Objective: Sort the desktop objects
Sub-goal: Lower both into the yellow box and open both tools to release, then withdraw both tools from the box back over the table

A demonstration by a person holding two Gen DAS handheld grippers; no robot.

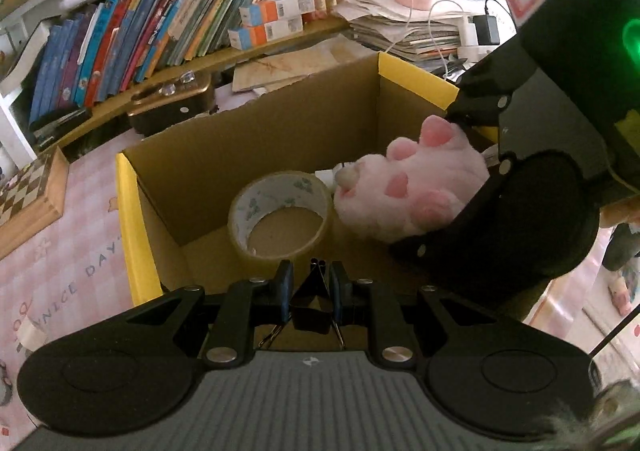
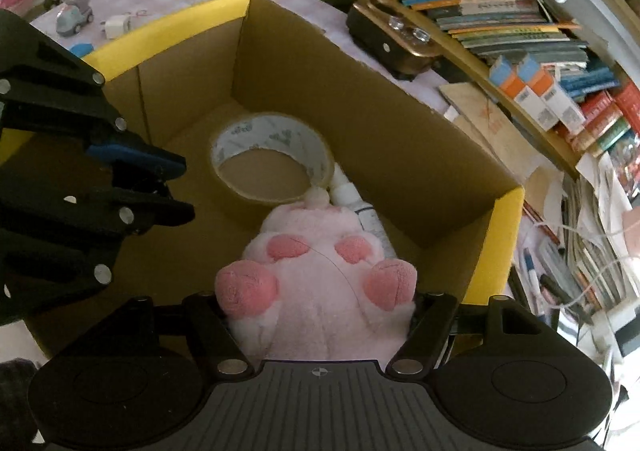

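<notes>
An open cardboard box (image 1: 280,131) with yellow flap edges stands on the pink desk mat. Inside it lies a roll of clear tape (image 1: 260,199). My left gripper (image 1: 311,271) hangs over the box's near side, shut on a black binder clip (image 1: 312,303). My right gripper (image 1: 444,179) comes in from the right and is shut on a pink plush paw (image 1: 416,187) inside the box. In the right wrist view the plush paw (image 2: 320,291) fills my right gripper (image 2: 320,303), beside the tape roll (image 2: 272,131) and a white bottle (image 2: 360,207). The left gripper (image 2: 182,189) reaches in from the left.
A wooden chessboard box (image 1: 32,195) lies left of the cardboard box. A dark box with glass knobs (image 1: 172,103) sits behind it, under a shelf of books (image 1: 120,43). Stacked papers (image 1: 400,27) and cables crowd the right. A toy car (image 2: 74,17) and a white charger (image 2: 118,25) lie beyond.
</notes>
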